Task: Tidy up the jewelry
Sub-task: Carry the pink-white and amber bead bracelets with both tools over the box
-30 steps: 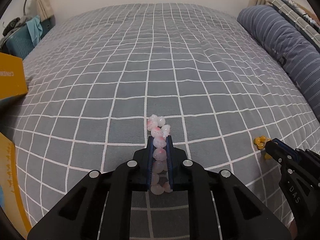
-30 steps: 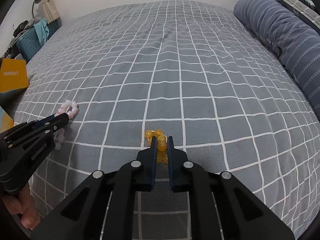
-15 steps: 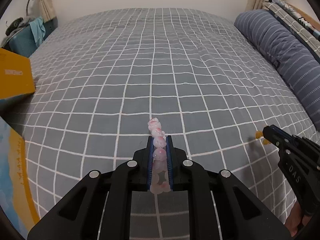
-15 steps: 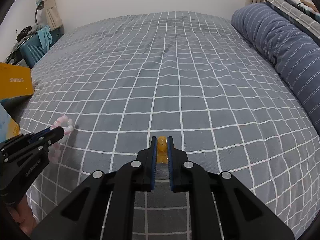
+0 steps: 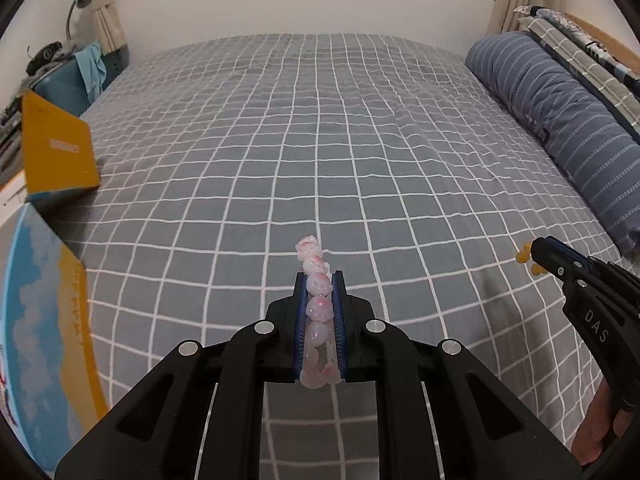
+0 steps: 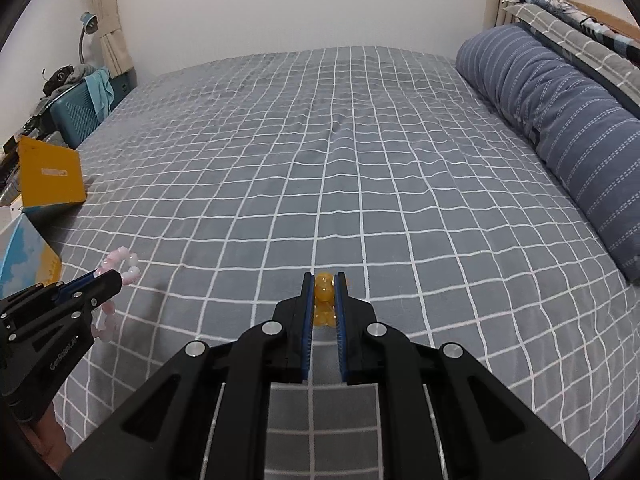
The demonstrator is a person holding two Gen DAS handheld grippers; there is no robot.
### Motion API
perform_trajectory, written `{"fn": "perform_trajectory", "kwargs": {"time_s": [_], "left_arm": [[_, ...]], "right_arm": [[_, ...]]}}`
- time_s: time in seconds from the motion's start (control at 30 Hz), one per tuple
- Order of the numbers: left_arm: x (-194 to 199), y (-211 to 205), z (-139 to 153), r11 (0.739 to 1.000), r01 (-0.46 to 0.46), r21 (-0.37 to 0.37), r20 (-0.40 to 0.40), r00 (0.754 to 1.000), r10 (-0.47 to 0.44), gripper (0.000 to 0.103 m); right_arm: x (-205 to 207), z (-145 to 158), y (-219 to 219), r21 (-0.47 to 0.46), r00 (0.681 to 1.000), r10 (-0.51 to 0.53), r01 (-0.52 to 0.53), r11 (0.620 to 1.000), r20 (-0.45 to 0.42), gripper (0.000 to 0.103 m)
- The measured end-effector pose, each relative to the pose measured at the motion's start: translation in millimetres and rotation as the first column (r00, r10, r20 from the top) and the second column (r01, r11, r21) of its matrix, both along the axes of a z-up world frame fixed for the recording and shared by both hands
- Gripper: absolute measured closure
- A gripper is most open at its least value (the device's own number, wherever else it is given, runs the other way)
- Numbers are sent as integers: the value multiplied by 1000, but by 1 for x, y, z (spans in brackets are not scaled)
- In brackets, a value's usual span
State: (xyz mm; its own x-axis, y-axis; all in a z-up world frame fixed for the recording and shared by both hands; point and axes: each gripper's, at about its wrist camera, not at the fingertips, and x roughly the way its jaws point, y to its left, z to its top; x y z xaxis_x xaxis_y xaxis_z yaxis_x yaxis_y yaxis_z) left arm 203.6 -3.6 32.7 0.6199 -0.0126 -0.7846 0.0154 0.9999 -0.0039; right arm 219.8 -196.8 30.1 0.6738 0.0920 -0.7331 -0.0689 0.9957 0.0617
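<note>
My left gripper [image 5: 319, 280] is shut on a pink bead bracelet [image 5: 316, 308], held above the grey checked bedspread [image 5: 320, 140]; several beads stick out past the fingertips. In the right wrist view the same bracelet [image 6: 120, 264] hangs as a loop from the left gripper [image 6: 100, 278] at the lower left. My right gripper [image 6: 324, 280] is shut on an amber bead bracelet [image 6: 323, 292], also lifted off the bed. In the left wrist view the right gripper [image 5: 536, 246] shows at the right edge with amber beads [image 5: 524, 258] at its tip.
A yellow box [image 5: 56, 156] stands open at the bed's left edge, and a blue and yellow box [image 5: 40, 320] is nearer at the left. A rolled blue striped duvet [image 5: 568, 128] lies along the right side. A teal case [image 6: 80, 116] stands beyond the far left corner.
Both grippers have risen from the bedspread, each carrying its bracelet up with it. The amber beads no longer rest on the cover. The boxes at the left have come further into view.
</note>
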Motion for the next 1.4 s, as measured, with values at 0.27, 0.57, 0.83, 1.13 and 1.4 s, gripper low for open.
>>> {"fn": "perform_trajectory", "kwargs": {"time_s": [0.27,0.57,0.83,1.13,1.4], "left_arm": [[-37,19,4,1000,-28,3,-2,1000,28,92],[-69,57,5,995,-95,20,0,995,95,92],[-88,85,17,989,-149,24,33,988,148,92],[-101,117,41,979,-204,3,73,976,203,92],[-122,142,63,971,-237,-37,99,966,240,92]], "right_arm": [[-29,5,16,2,1000,21,-21,1000,12,94],[-44,2,45,-7,998,61,-61,998,2,94],[-55,5,81,-10,995,101,-101,995,8,94],[-68,27,122,-25,990,132,-131,991,41,94],[-82,52,167,9,981,186,-187,982,58,94]]}}
